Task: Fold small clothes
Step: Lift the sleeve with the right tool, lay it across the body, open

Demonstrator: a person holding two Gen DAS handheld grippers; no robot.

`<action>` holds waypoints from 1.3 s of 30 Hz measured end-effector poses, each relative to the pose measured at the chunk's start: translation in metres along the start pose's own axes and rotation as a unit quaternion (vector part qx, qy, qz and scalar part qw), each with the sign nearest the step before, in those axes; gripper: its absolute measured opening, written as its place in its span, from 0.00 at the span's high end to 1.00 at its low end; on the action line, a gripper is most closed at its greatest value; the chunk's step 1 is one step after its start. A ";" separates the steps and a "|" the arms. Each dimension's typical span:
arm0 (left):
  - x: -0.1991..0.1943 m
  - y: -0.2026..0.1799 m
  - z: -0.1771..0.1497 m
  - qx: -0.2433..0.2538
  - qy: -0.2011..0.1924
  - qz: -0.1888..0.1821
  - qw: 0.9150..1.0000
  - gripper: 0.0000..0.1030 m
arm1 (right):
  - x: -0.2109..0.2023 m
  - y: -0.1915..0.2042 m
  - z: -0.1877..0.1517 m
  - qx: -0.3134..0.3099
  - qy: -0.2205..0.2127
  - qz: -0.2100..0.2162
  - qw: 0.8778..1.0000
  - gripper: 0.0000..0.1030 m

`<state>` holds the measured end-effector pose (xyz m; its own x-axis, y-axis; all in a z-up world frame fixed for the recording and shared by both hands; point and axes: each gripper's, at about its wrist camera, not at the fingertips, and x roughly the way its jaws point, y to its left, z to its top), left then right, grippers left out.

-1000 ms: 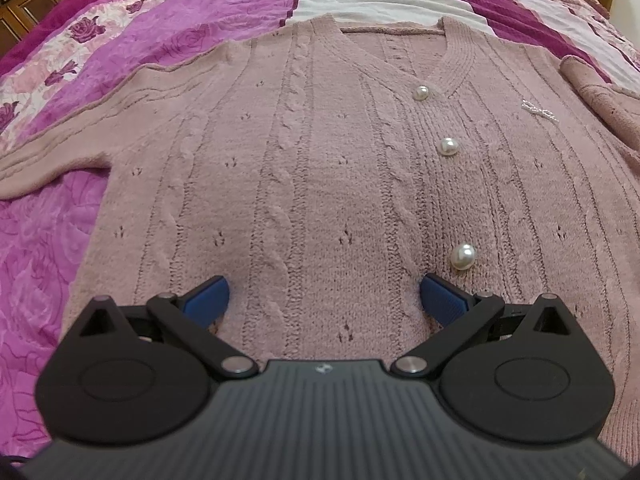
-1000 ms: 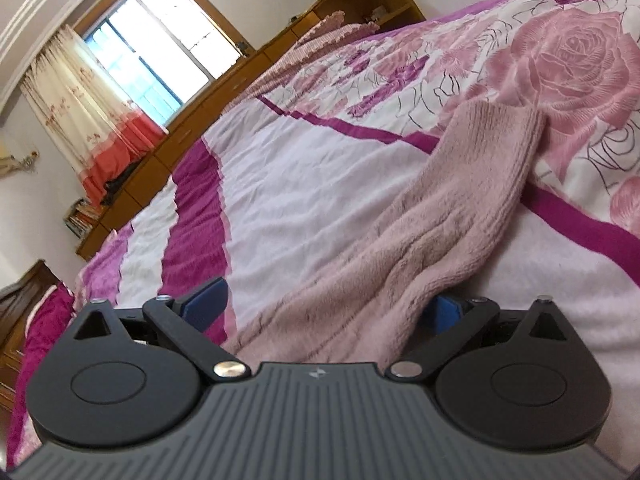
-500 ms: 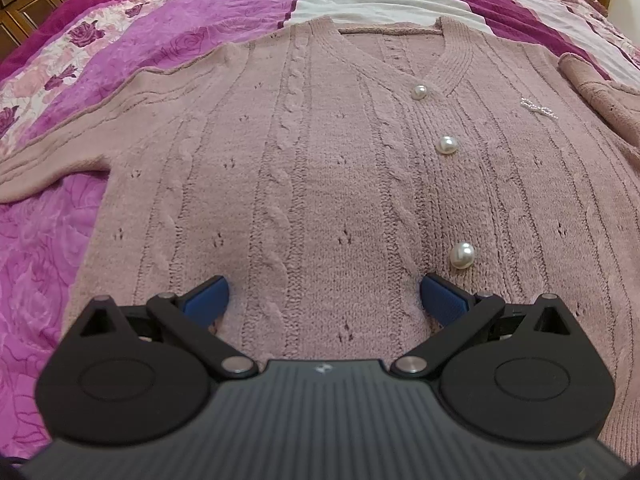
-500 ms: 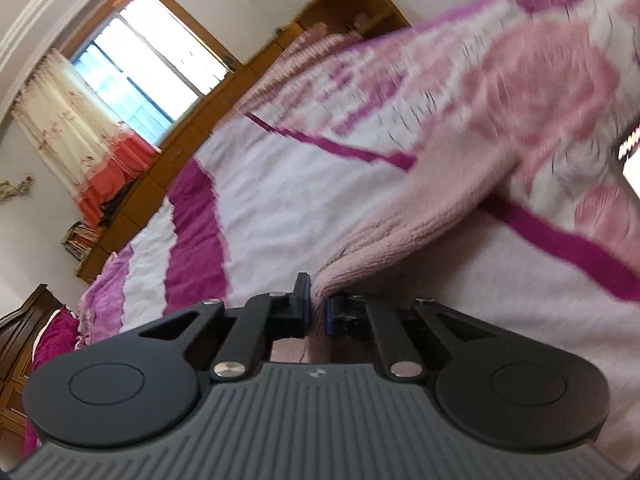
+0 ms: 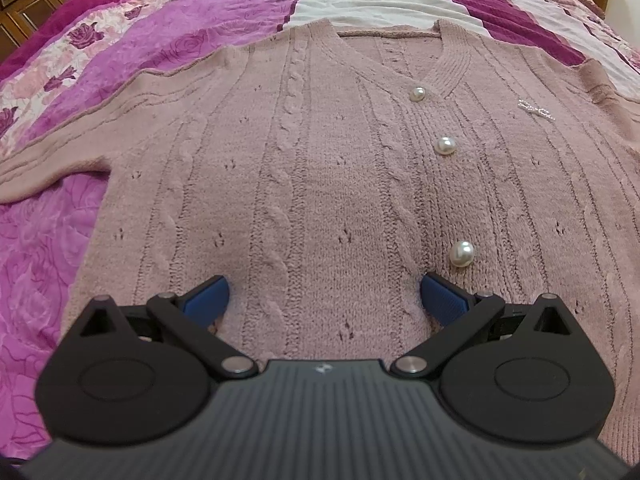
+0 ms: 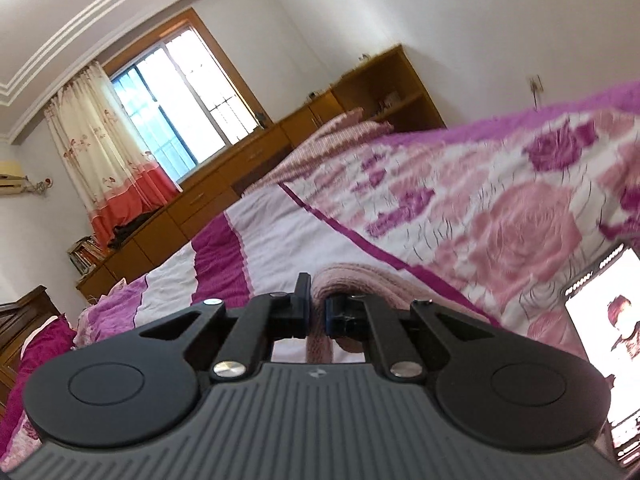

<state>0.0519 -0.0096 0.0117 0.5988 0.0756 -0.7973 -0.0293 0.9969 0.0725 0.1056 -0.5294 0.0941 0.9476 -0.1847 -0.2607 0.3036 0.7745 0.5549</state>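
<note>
One pink cardigan (image 5: 320, 184) lies flat on the bed (image 5: 208, 8), basically unfolded (pearl buttons up). Right gripper (image 6: 317, 312) pinches its sleeve (image 6: 360, 280), left gripper (image 5: 322, 296) hovers spread over the hem. Folding's barely started.

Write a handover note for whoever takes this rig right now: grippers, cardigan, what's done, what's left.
Left gripper: open, over the cardigan near its hem, holding nothing.
Right gripper: shut on the sleeve, raised off the bedspread.
Cardigan: flat, front up, buttoned, other sleeve spread out to the side.
Done: sleeve gripped and picked up.
Left: lay this sleeve across the body, fold the other one in, then fold the body.
</note>
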 end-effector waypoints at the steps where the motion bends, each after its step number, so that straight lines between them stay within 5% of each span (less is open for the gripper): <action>1: 0.000 0.000 0.001 0.000 0.001 -0.001 1.000 0.00 | -0.005 0.004 0.002 -0.002 -0.004 0.002 1.000 0.94; 14: -0.023 0.020 0.008 -0.006 -0.016 -0.023 1.000 0.00 | -0.054 0.100 -0.004 -0.067 0.006 0.067 0.995 0.94; 39: -0.047 0.095 0.012 -0.060 -0.040 -0.015 0.997 0.00 | -0.052 0.281 -0.129 -0.160 0.076 0.130 0.976 0.94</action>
<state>0.0308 0.0812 0.0633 0.6630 0.0489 -0.7471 -0.1031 0.9943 -0.0263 0.1294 -0.2241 0.1621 0.9556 0.1152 -0.2712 -0.0139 0.9370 0.3490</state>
